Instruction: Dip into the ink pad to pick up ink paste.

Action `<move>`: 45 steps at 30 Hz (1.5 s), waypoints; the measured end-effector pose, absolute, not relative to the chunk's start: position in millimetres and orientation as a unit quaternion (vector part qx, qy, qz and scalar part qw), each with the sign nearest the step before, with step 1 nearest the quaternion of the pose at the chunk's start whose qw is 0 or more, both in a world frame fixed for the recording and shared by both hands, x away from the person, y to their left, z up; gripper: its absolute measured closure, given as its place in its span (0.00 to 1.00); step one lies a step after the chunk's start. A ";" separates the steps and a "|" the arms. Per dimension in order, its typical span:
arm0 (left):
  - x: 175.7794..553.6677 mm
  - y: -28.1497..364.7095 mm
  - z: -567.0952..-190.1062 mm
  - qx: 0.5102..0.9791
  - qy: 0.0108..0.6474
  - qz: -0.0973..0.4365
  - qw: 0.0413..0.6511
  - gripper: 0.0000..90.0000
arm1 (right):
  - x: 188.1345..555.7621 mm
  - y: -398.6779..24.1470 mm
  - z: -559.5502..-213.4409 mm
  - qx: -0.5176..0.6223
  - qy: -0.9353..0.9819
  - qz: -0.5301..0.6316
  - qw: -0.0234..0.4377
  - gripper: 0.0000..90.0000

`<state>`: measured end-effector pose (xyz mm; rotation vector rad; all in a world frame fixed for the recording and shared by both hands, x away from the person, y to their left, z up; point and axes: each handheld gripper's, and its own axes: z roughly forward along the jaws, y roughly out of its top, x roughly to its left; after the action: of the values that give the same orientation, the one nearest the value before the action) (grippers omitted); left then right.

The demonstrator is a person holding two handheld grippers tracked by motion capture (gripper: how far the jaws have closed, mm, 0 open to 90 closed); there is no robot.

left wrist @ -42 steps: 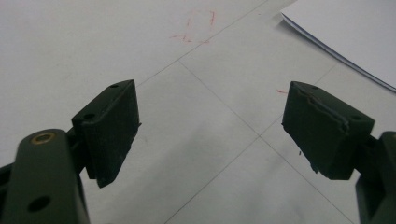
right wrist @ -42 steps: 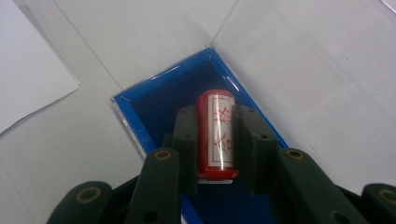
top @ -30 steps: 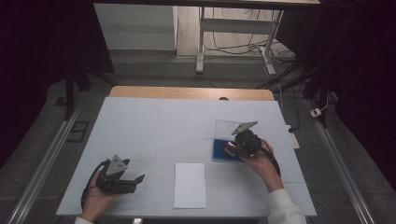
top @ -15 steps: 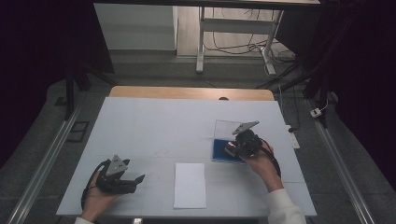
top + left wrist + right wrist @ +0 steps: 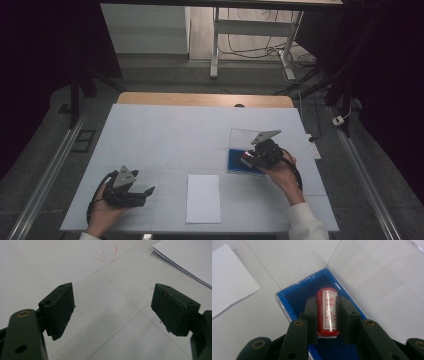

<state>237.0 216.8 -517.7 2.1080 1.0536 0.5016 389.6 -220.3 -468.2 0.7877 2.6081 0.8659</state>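
Left gripper (image 5: pixel 142 192): I see its jaws spread wide, nothing between them, low over the bare table (image 5: pixel 165 135). Paper sheet (image 5: pixel 203 198): flat, centre front. Right gripper (image 5: pixel 327 315): I see it pinching the red stamp cylinder (image 5: pixel 327 311) over the blue case (image 5: pixel 297 296).

High view overhead, facing forward-down; gripper views close along jaws; white sheet (image 5: pixel 203 198) shared.
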 end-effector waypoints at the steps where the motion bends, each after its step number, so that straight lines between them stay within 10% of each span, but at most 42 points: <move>1: 236.7 216.9 -517.4 0.816 0.409 0.195 0.358 0.21 | 388.3 -221.9 -465.1 0.274 0.899 0.307 0.148 0.78; 18: 236.1 218.6 -516.3 0.816 0.409 0.198 0.358 0.21 | 370.6 -230.4 -423.5 0.264 0.870 0.373 0.185 0.78; 45: 236.2 219.0 -517.6 0.817 0.408 0.196 0.357 0.22 | 389.4 -218.2 -456.3 0.286 0.890 0.317 0.162 0.78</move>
<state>236.2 219.0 -517.6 2.1099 1.0543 0.5072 389.4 -218.2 -456.3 0.8165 2.5396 0.9051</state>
